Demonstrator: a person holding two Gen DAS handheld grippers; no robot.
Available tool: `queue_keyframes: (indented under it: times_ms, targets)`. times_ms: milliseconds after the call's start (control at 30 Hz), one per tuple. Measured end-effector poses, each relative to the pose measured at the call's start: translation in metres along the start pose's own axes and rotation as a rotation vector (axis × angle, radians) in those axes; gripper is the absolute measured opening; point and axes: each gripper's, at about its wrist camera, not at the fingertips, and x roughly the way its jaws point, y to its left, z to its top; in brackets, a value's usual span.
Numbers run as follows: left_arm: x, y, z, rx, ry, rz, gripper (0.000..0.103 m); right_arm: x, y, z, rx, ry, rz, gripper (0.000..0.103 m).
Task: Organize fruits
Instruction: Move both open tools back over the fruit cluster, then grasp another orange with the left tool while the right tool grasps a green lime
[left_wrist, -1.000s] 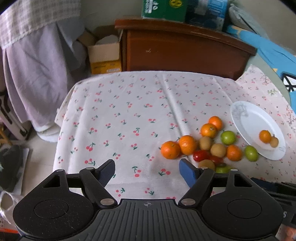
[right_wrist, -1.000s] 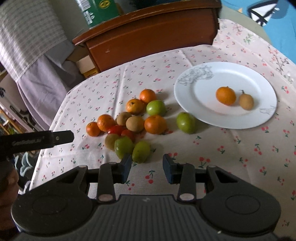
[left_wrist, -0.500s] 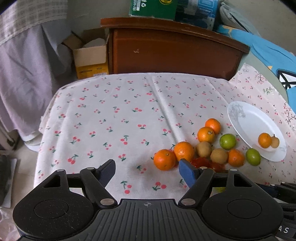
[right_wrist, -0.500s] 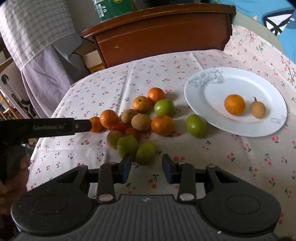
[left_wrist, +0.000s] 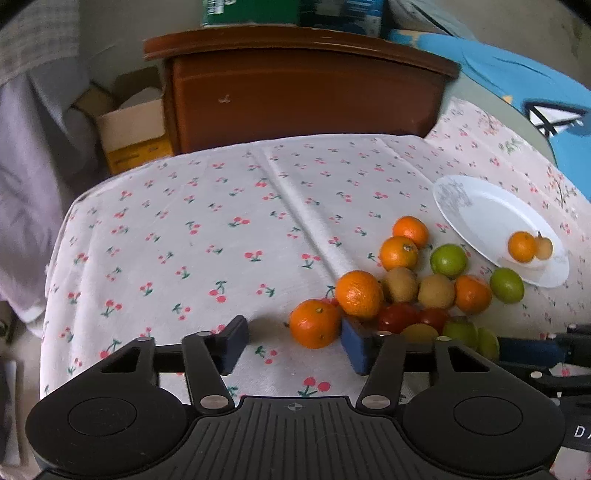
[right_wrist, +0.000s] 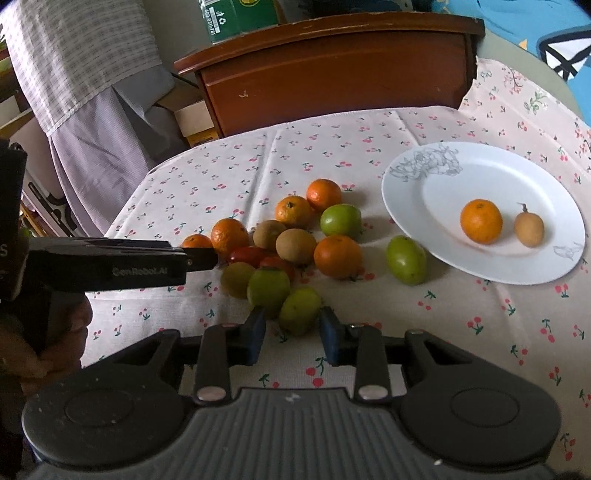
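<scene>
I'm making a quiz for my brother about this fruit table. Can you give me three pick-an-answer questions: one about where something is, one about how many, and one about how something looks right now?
1. Where is the small brown fruit with a stem?
A. On the round white plate
B. In the box
C. On the floor

2. How many fruits lie on that plate?
A. One
B. Two
C. Four

3. How is the brown cardboard box beside the dresser?
A. Taped shut
B. Crushed flat
C. Open on top

Answers:
1. A, it rests on the plate beside the round orange fruit.
2. B, only those two are there.
3. C, its flaps stand up.
</scene>
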Motion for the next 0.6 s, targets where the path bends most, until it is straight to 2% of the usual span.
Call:
queue_keyframes:
  times_ms: [100,133,167,600]
  targets:
    - [-0.002,-0.003,-0.001,0.018,-0.004,-0.002,0.038,0.0,0.0,0.0,-0.003,-0.002,0.0,0.031]
    - [-0.003,-0.004,-0.001,0.014,0.0,-0.012,0.03,0.0,0.001,0.0,-0.007,-0.002,-0.003,0.03]
    - [-0.004,-0.004,-0.001,0.008,0.004,-0.022,0.027,0.001,0.001,0.0,-0.01,-0.003,-0.007,0.026]
    - [-0.022,-0.007,-0.004,-0.002,0.012,0.005,0.027,-0.003,-0.002,0.001,0.007,0.0,-0.013,0.024]
